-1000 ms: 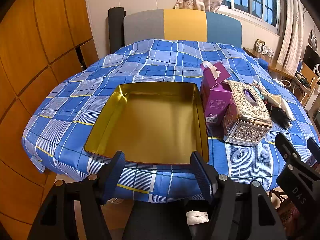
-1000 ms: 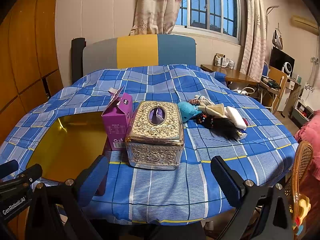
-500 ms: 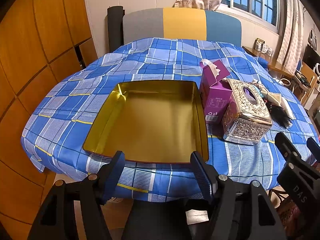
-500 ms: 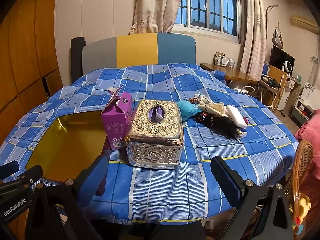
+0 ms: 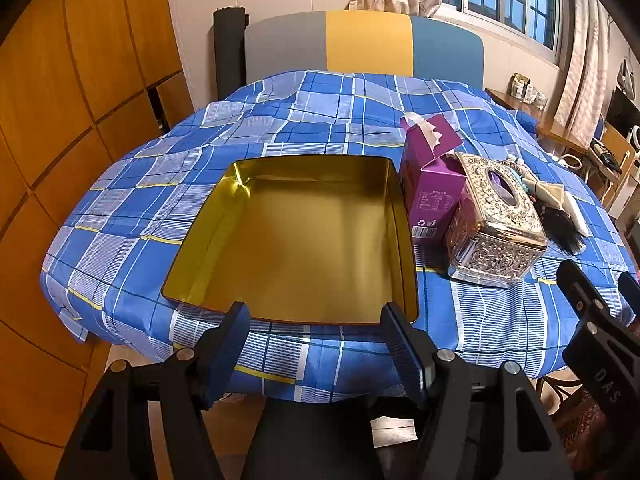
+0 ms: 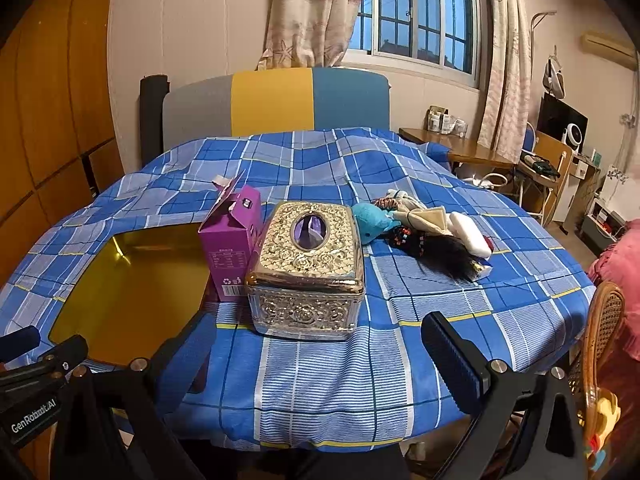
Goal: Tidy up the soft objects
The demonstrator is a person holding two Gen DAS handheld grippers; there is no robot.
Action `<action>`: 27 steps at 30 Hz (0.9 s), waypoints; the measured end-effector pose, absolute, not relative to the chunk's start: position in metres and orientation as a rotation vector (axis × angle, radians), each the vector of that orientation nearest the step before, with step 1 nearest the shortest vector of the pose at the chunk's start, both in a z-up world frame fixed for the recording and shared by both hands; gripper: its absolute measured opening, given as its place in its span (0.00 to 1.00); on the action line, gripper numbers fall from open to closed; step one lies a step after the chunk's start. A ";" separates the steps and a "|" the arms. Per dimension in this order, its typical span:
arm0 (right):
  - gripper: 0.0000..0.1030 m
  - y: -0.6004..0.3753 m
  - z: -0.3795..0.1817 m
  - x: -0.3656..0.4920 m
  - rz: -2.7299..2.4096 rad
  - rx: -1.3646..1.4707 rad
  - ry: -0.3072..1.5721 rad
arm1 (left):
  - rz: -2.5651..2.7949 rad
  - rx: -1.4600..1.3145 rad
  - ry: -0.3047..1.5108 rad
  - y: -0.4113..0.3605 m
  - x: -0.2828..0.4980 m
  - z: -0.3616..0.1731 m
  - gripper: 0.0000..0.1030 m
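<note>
A: Both sets of jaws are standing wide, gripping nothing; the left gripper (image 5: pixel 316 320) is hovering at the gold tray's (image 5: pixel 400 216) near rim.

B: The right gripper (image 6: pixel 320 336) is angling down toward the tissue box (image 6: pixel 308 276); only its view is showing the soft toys (image 6: pixel 424 232) piled behind that.

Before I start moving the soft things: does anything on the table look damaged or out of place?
The purple carton has its top flap torn open and sticking up. The soft toys lie in a loose heap behind the tissue box. Nothing is spilled.
</note>
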State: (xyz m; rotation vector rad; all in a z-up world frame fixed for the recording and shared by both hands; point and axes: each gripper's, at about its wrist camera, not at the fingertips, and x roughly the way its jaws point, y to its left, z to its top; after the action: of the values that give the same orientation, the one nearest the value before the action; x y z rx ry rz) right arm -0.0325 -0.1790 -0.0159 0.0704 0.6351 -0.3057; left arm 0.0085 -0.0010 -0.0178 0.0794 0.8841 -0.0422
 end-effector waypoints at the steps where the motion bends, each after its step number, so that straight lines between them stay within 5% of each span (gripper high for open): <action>1: 1.00 -0.179 -0.016 -0.033 -0.309 0.066 0.630 | -0.047 0.076 0.885 -0.001 0.009 -0.018 0.67; 8: 1.00 -0.194 -0.015 -0.031 -0.320 0.097 0.613 | -0.145 -0.002 0.945 0.002 0.017 -0.025 0.67; 16: 1.00 -0.252 -0.022 -0.023 -0.299 0.179 0.608 | -0.445 -0.409 1.071 0.016 0.033 -0.052 0.67; 27: 0.96 -0.390 -0.056 0.017 -0.362 0.204 0.761 | -0.635 -0.238 1.121 -0.047 0.048 -0.054 0.67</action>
State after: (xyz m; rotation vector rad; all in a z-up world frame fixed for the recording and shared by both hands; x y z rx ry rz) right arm 0.0169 -0.3901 -0.0559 0.2039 0.7615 -0.3620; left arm 0.0478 -0.0467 -0.0541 -0.2385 1.1207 -0.6353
